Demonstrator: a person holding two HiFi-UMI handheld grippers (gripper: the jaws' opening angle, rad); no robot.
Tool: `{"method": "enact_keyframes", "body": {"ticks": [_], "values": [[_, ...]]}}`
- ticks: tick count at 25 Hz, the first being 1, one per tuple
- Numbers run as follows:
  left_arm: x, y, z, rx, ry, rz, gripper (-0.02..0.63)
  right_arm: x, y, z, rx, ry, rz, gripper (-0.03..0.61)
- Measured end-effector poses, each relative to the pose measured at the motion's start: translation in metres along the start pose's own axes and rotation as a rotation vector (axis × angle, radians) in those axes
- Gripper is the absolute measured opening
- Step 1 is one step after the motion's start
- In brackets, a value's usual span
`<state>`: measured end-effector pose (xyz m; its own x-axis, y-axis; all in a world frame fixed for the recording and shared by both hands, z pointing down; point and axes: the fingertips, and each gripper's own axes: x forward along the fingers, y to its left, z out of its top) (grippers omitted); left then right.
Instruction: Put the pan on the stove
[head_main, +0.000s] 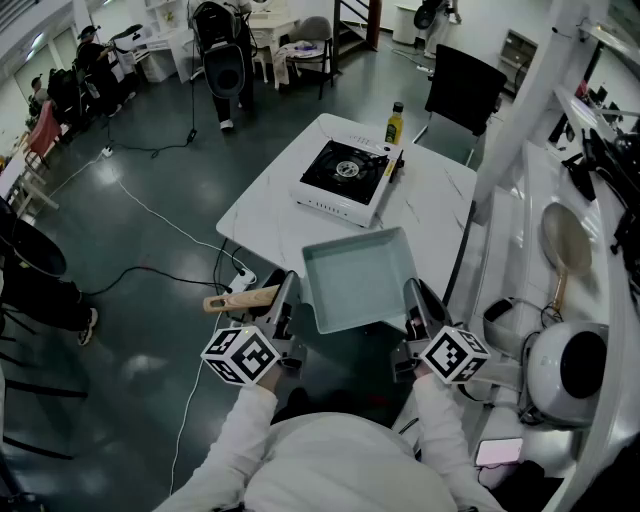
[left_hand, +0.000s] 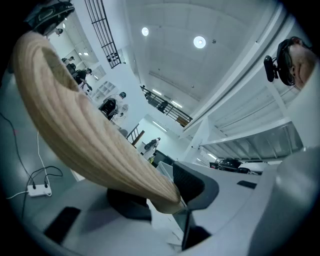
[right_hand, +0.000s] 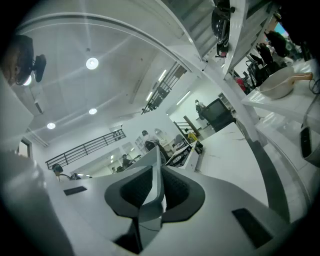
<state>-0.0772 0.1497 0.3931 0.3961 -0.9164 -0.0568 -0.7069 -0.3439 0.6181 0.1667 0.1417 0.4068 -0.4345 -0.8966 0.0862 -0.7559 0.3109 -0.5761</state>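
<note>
The pan (head_main: 358, 280) looked like thin metal with a dull, satin pale-grey finish; its handle (head_main: 243, 298) was bare light wood with clear grain. The left gripper (left_hand: 162, 197) and the right gripper (right_hand: 156, 192) had dark, finely ribbed rubbery pads in smooth matt grey plastic. The stove (head_main: 345, 180) showed a glossy white casing and black top; the table (head_main: 270, 215) was smooth, white, faintly veined

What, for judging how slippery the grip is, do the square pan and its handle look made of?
The pale grey-green square pan: probably coated metal, matte; thin smooth walls with a dull, even sheen. Its light tan handle: wood, seemingly unvarnished; parallel grain lines run along it in the left gripper view.
</note>
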Motion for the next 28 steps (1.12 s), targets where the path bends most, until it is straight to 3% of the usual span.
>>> {"method": "enact_keyframes", "body": {"ticks": [17,28], "values": [[0.006,-0.017,-0.01,0.009,-0.003,0.013,0.14,-0.009,-0.011,0.013,0.031,-0.02,0.051,0.08],[0.041,0.005,-0.012,-0.002,0.021,0.033,0.14,0.026,-0.03,0.014,0.067,-0.007,0.039,0.081]]}}
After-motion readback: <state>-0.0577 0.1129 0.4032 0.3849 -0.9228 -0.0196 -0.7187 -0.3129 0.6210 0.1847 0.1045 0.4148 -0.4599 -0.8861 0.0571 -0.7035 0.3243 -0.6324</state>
